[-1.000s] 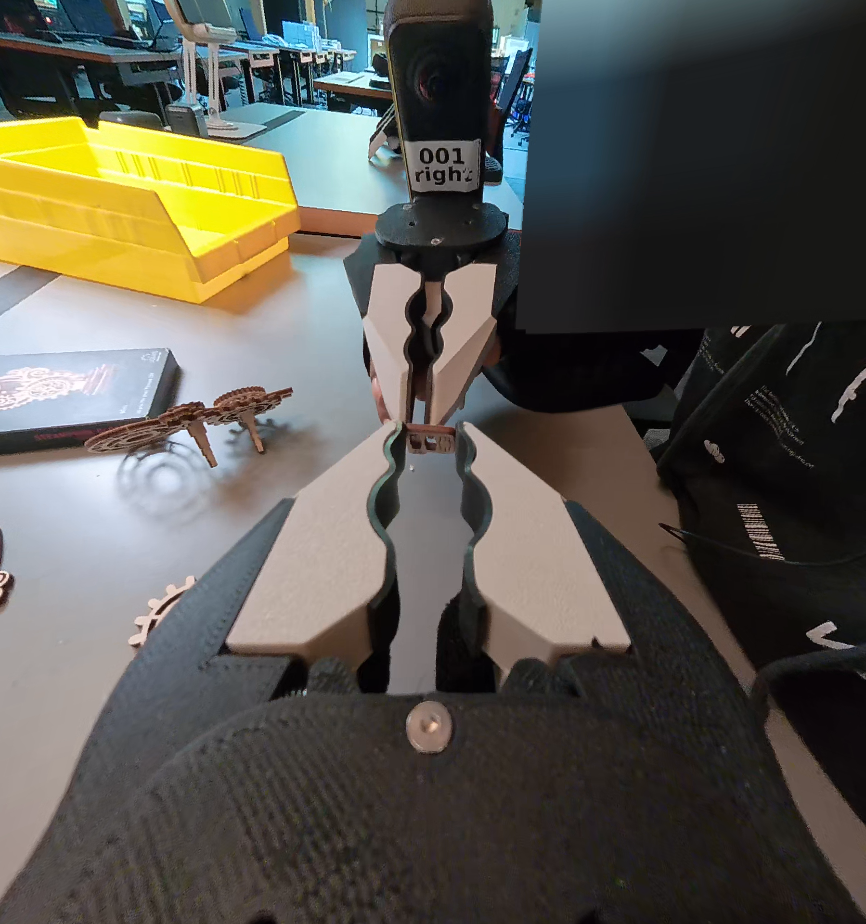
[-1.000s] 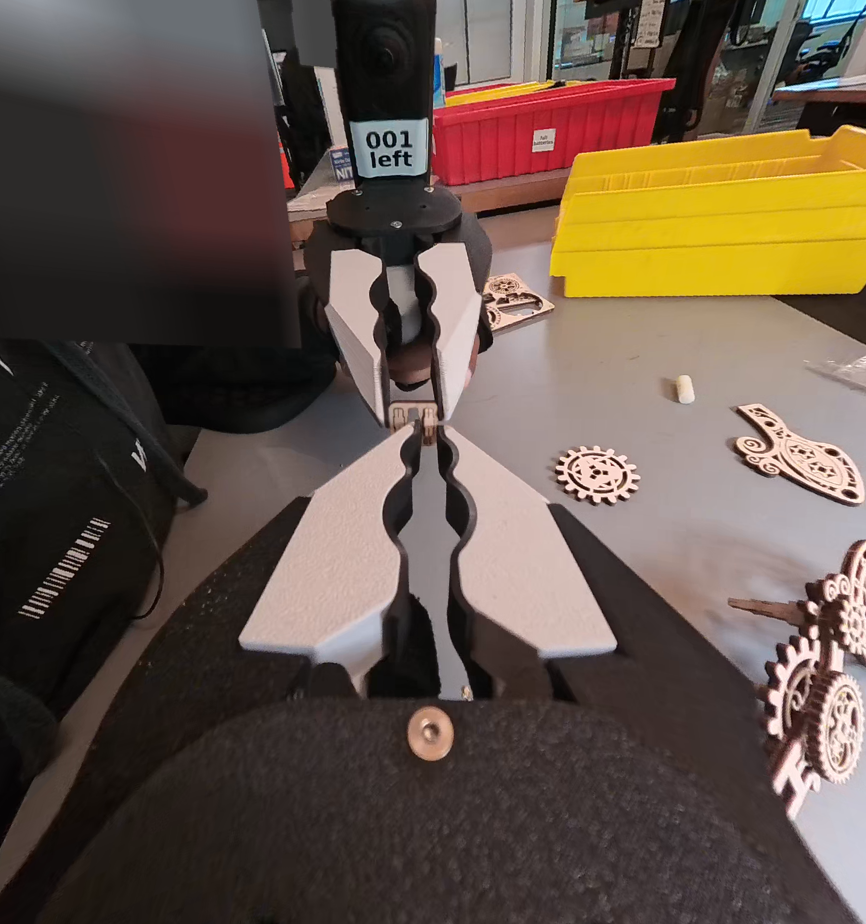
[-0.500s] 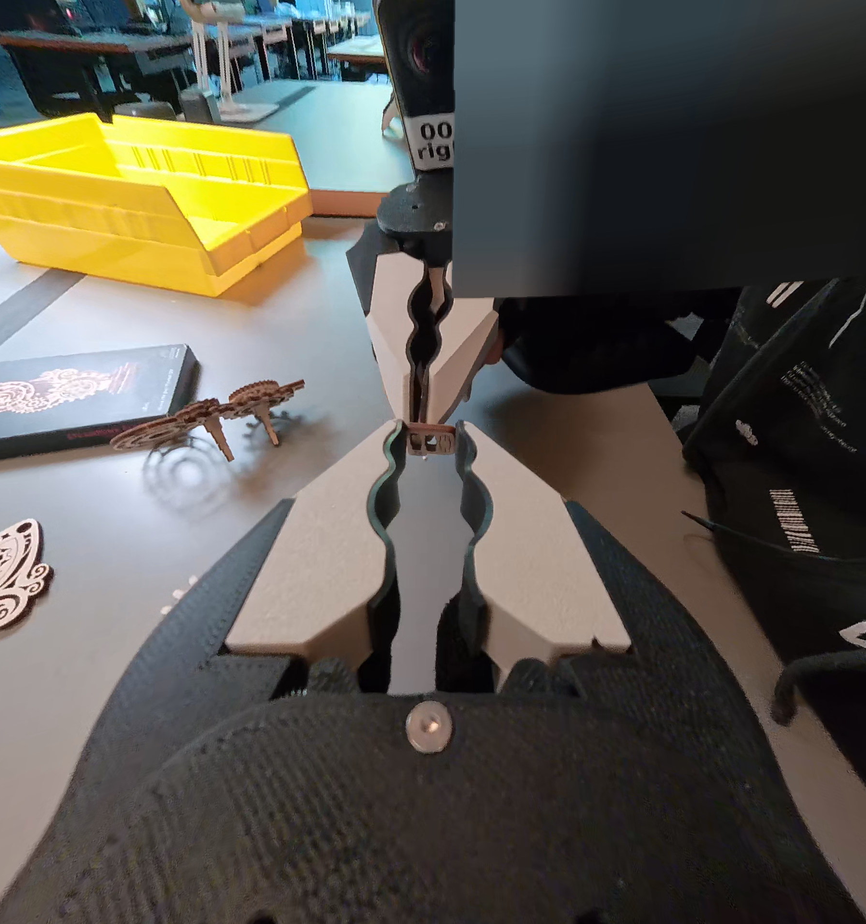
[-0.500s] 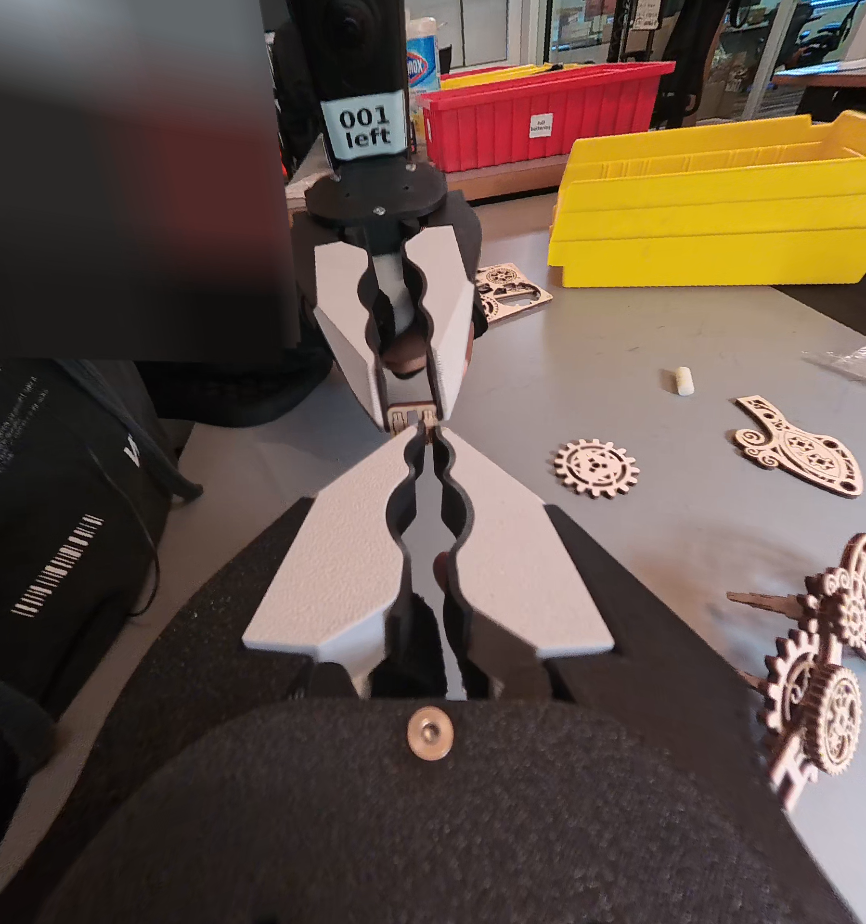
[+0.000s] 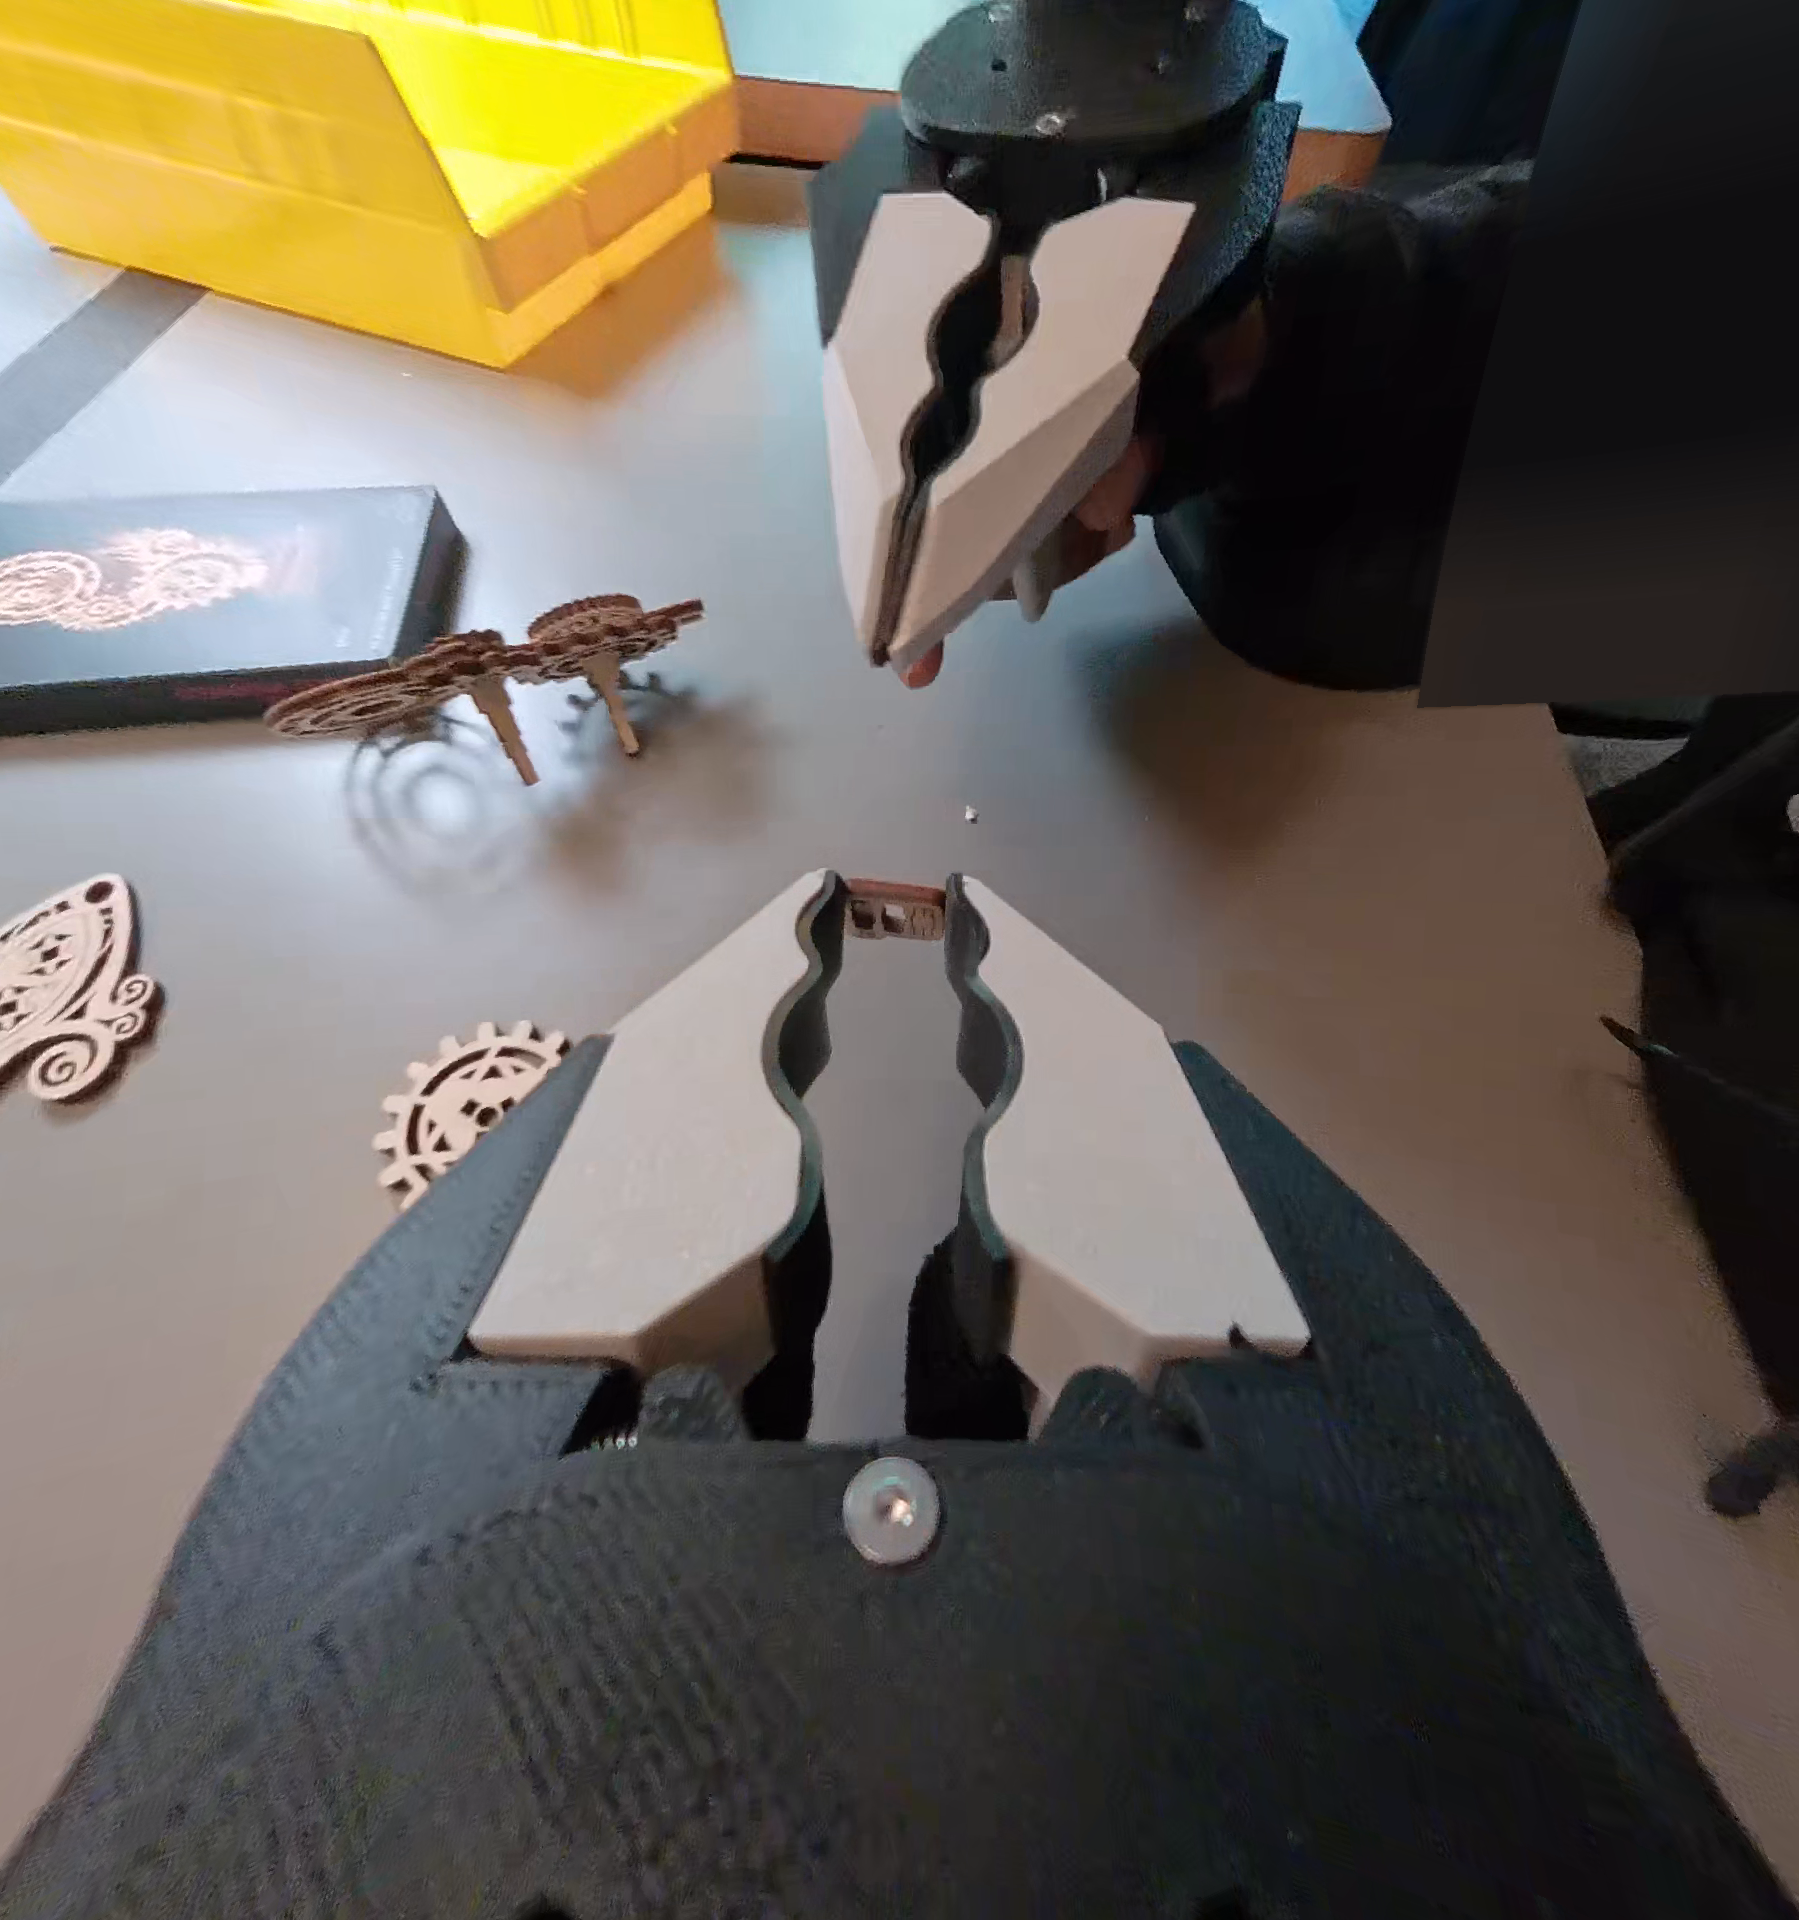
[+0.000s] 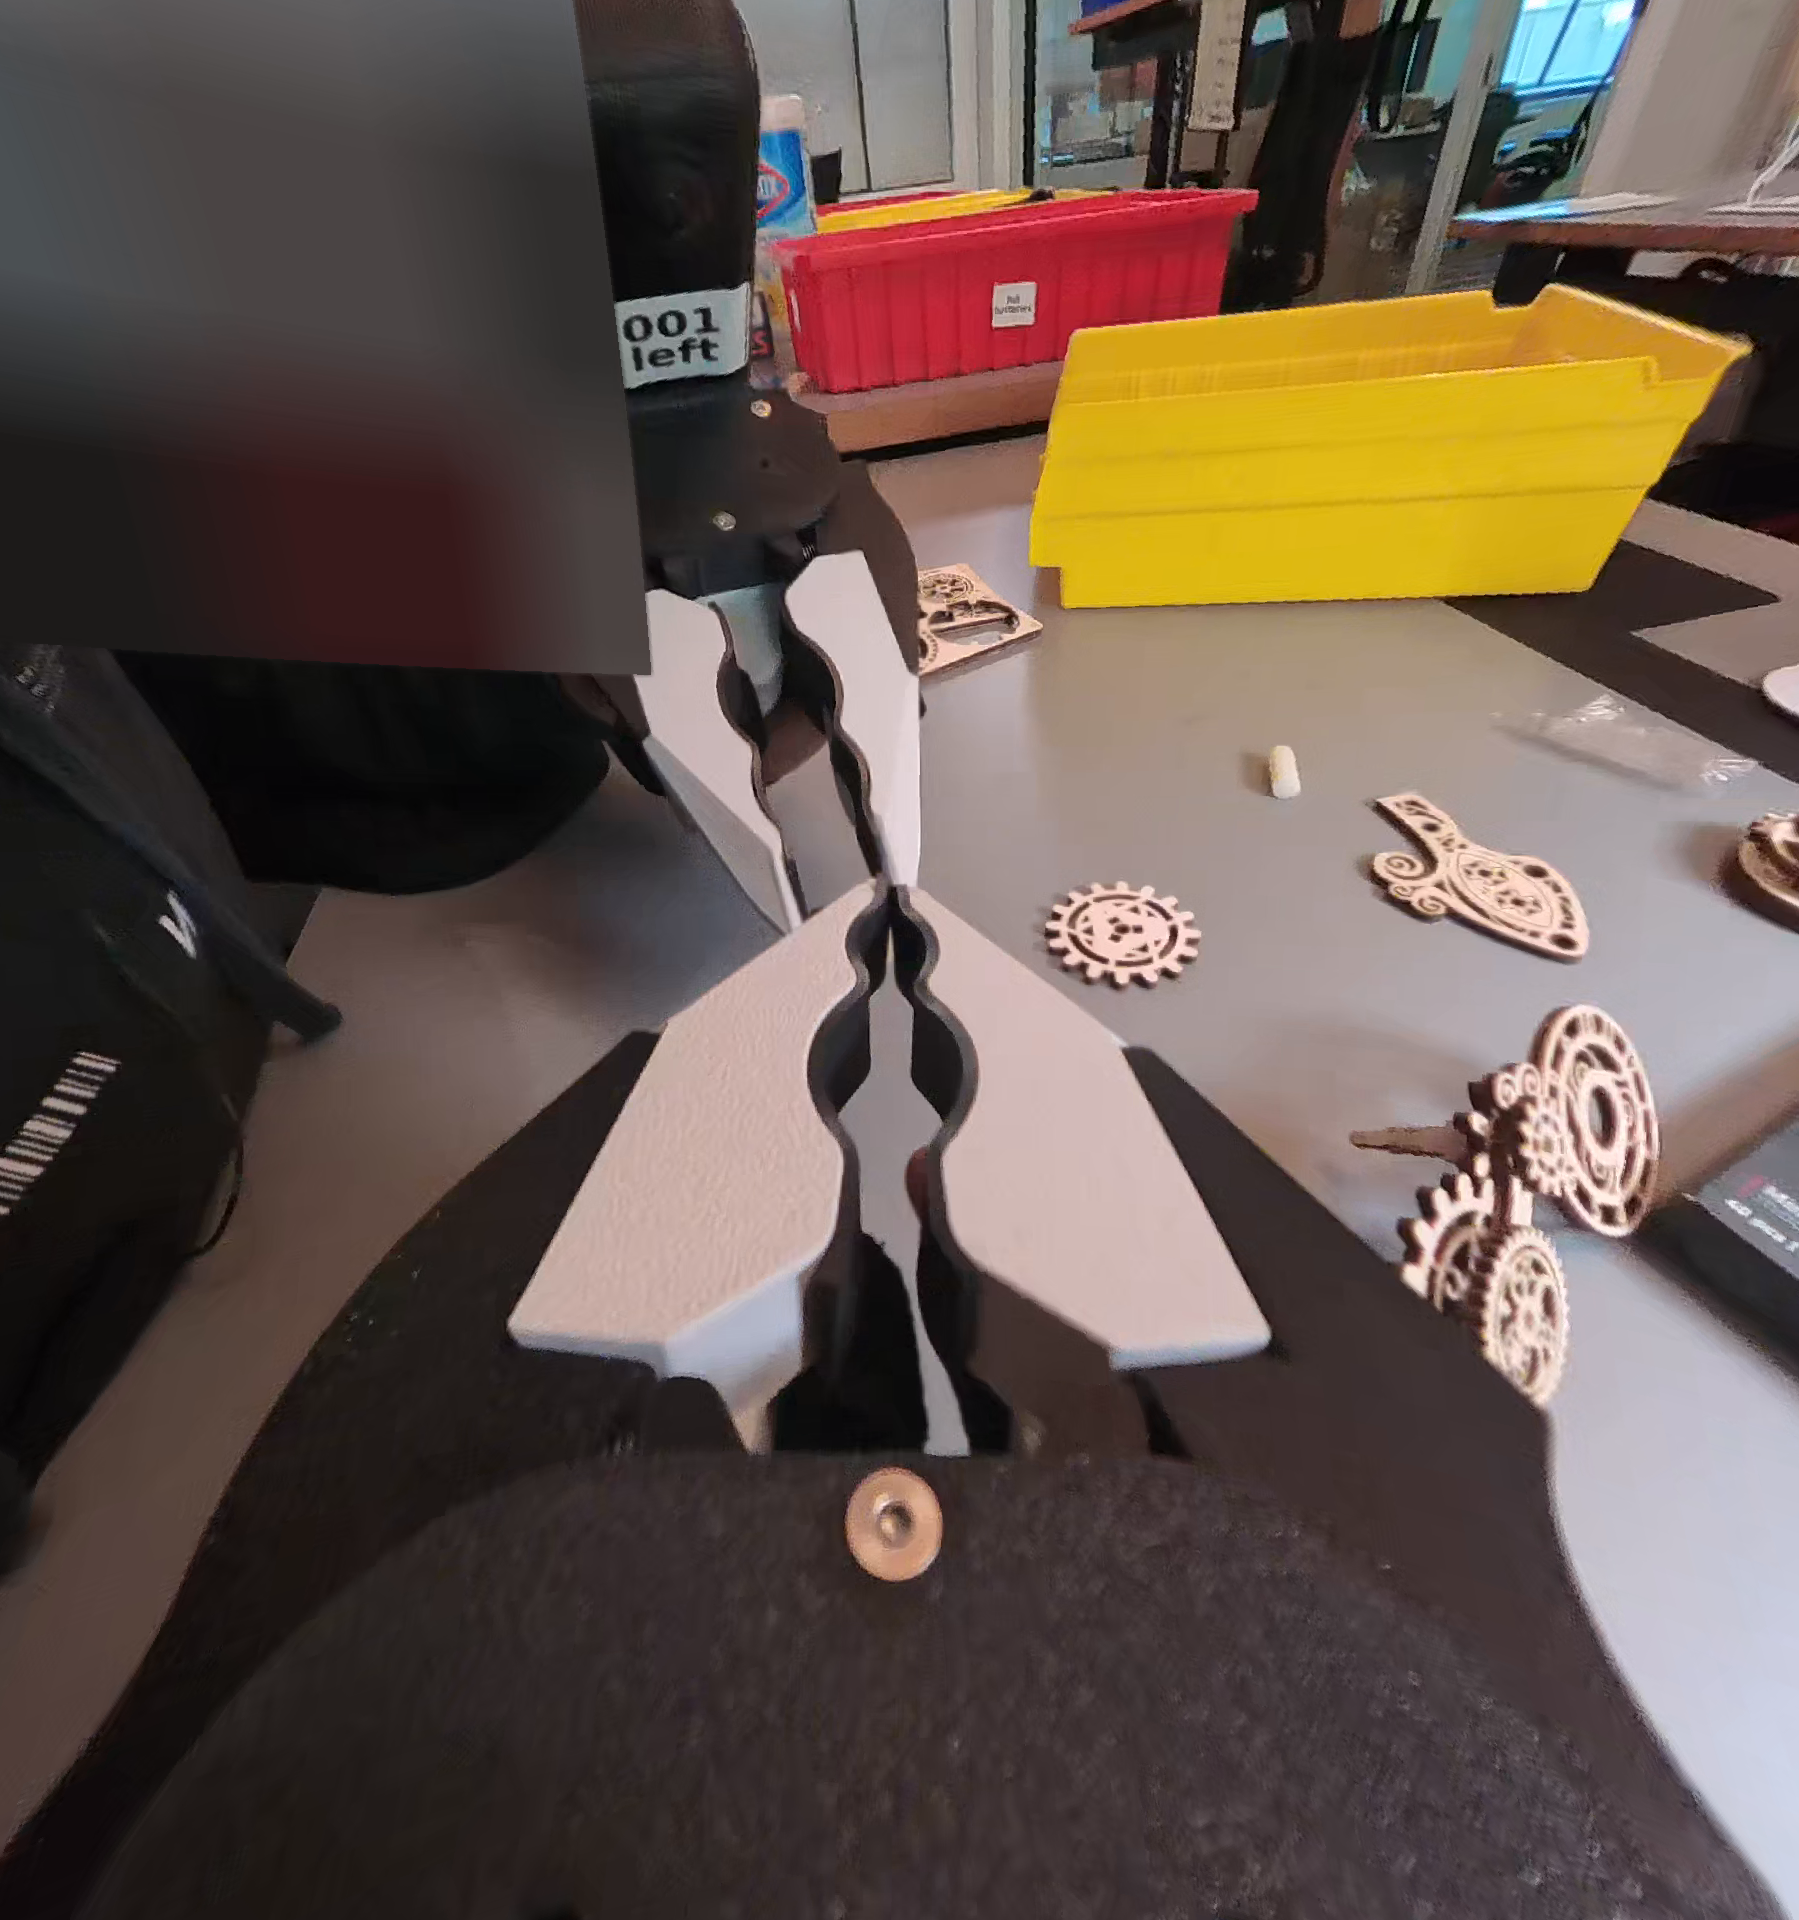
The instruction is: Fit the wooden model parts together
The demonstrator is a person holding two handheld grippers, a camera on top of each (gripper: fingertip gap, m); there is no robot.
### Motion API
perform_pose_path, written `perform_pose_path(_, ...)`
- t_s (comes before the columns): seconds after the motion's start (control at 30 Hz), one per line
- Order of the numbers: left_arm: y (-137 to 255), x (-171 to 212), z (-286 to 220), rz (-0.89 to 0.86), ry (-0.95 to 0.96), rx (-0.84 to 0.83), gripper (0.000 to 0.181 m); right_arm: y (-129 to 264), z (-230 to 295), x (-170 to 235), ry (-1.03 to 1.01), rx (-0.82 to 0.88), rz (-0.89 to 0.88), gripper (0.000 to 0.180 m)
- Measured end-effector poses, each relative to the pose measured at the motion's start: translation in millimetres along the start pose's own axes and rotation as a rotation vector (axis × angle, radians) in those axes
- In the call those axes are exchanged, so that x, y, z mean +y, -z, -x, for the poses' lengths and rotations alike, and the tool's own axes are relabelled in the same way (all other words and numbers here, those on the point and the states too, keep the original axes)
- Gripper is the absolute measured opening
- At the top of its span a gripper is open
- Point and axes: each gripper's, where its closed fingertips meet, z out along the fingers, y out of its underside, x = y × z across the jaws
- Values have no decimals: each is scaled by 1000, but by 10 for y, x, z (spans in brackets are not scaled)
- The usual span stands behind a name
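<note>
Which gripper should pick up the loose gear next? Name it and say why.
Right, probably. The right gripper is shut with nothing visible in it, and the gear lies near its tips. The left gripper is busy clamping a wooden piece.

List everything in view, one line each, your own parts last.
yellow bin: one, yellow, far side of the table
red bin: one, red, behind the yellow bin
box: one, black, flat beside the gear assembly
gear assembly: one, brown wood, standing on pegs
loose gear: one, pale wood, flat on the table
scroll plate: one, pale wood, flat beyond the gear
part sheet: one, pale wood, near the yellow bin
small part: one, brown wood, in the left gripper
table: one, grey
left gripper: jaws clamping the small part
right gripper: jaws closed; contents not visible
</note>
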Motion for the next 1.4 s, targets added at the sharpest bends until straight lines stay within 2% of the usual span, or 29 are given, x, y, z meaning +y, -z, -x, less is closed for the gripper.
perform_pose_path(0.17, 24, -115, -65, -83, -28, 20, 18, -137, 63, 149, 28, -28, 80, 8)
perform_pose_path(0.33, 79, -234, -122, -144, -57, 26, 18, -196, 126, 172, 1, -61, 91, 7)
perform_pose_path(0.73, 67, -235, -238, -145, -95, 81, 18, -206, 268, 152, -6, -133, 86, 1)
perform_pose_path(1.07, 18, -126, -213, -59, -51, 86, 18, -178, 247, 237, 70, -131, 112, 0)
perform_pose_path(1.13, -55, 252, -13, 141, -79, -16, 18, -114, 336, 9, 18, -195, -8, 0)
perform_pose_path(1.2, -74, 149, -110, 56, 3, 67, 18, -88, 180, 56, 115, -91, 50, 0)
perform_pose_path(1.3, -19, 34, -57, 4, 6, 44, 18, -63, 121, 198, 60, -72, 95, 0)
perform_pose_path(1.4, 36, -65, -33, -91, 99, 73, 18, -130, 107, 258, 24, -63, 120, 0)
